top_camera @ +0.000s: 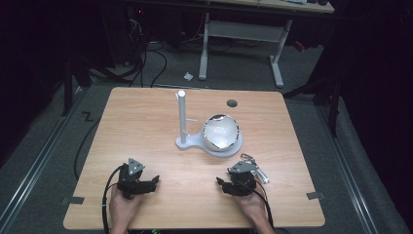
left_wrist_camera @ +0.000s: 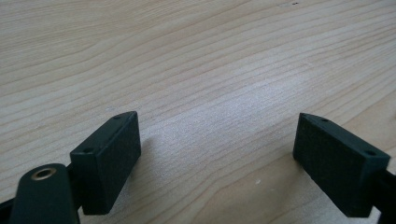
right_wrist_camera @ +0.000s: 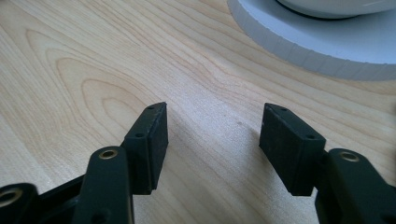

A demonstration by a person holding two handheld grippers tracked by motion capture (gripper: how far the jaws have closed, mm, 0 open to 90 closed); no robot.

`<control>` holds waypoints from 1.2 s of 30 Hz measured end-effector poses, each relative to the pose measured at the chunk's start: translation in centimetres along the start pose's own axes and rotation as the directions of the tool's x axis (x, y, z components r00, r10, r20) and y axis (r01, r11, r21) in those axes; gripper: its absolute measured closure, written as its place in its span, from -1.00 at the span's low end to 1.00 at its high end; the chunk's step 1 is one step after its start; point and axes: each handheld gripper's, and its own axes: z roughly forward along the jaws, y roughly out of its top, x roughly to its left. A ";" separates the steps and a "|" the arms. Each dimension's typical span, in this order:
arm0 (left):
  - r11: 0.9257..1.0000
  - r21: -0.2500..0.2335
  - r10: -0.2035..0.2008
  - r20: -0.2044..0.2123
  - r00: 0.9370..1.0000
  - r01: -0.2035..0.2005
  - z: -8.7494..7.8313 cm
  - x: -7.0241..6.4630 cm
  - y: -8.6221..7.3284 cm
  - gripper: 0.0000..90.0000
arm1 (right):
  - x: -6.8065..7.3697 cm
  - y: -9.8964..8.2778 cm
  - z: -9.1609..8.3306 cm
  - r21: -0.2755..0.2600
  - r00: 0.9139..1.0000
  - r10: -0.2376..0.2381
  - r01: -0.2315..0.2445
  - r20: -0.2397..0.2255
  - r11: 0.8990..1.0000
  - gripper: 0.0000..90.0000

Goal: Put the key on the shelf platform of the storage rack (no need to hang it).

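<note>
A white stand (top_camera: 187, 140) with an upright post (top_camera: 181, 114) sits at the middle of the wooden table (top_camera: 146, 122). A shiny round bowl (top_camera: 220, 130) rests on the stand's round base (right_wrist_camera: 322, 44). My left gripper (top_camera: 155, 180) lies low near the front left, held by a hand, its jaws wide apart over bare wood (left_wrist_camera: 219, 135). My right gripper (top_camera: 220, 183) rests near the front right, just short of the stand's base, also open with nothing between its jaws (right_wrist_camera: 212, 140).
A metal carabiner-like clip (top_camera: 253, 165) lies beside the right gripper. A dark round hole (top_camera: 232, 103) marks the table's far side. Beyond the table stand a white desk frame (top_camera: 243, 34) and cables on the grey floor.
</note>
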 end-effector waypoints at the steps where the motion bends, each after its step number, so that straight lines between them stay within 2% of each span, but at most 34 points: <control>1: 1.000 0.000 0.000 0.000 1.000 0.000 0.0 0.0 0.0 -0.66 | 0.0 0.0 0.0 0.000 1.000 0.004 -0.004 -0.003 1.000 -0.03; 5: 1.000 0.000 0.000 0.000 1.000 0.000 0.0 0.0 0.0 -0.66 | -0.2 0.0 -0.2 0.002 1.000 0.014 -0.014 -0.005 1.000 -0.01; 14: 1.000 0.000 0.000 0.000 1.000 0.000 0.0 0.0 0.0 -0.66 | -0.4 0.0 -1.5 -0.041 1.000 0.012 -0.012 0.011 0.999 0.03; 24: 1.000 0.000 0.001 0.000 1.000 -0.001 0.0 0.0 0.0 -0.66 | -1.0 -0.2 -3.0 -0.062 1.000 0.022 -0.021 0.020 0.998 0.11; 36: 1.000 0.000 0.000 0.000 1.000 0.000 0.0 0.0 0.0 -0.66 | -2.3 -0.6 -4.8 -0.102 0.996 0.055 -0.048 0.067 0.994 0.14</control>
